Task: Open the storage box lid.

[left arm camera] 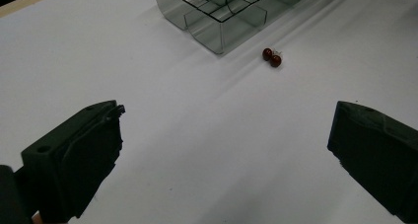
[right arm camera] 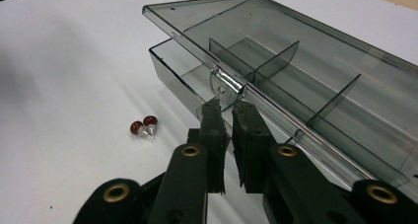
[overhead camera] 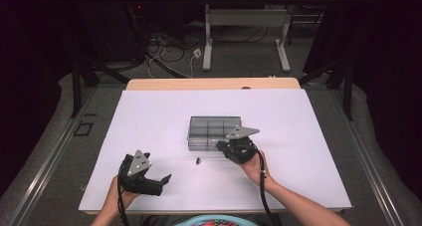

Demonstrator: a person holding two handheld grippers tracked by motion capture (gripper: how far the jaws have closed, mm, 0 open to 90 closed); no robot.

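A smoky clear compartment box (overhead camera: 214, 129) sits mid-table on the white sheet. Its lid (right arm camera: 296, 46) is tilted up a little along the front edge. My right gripper (right arm camera: 228, 110) is shut on the clear latch tab (right arm camera: 224, 88) at the lid's front edge, and in the high view the right gripper (overhead camera: 221, 145) is at the box's near side. Two small dark red beads on a clear piece (right arm camera: 143, 127) lie on the sheet just in front of the box (left arm camera: 222, 17); the beads (left arm camera: 271, 57) lie well ahead of my left gripper (left arm camera: 224, 130). That left gripper (overhead camera: 159, 182) rests near the front left, open and holding nothing.
The white sheet (overhead camera: 149, 116) covers a wooden table whose far edge (overhead camera: 214, 83) shows. Inside the box are several dividers. Beyond the table stand a desk frame (overhead camera: 244, 37) and floor cables (overhead camera: 169, 52). Dark stands flank both sides.
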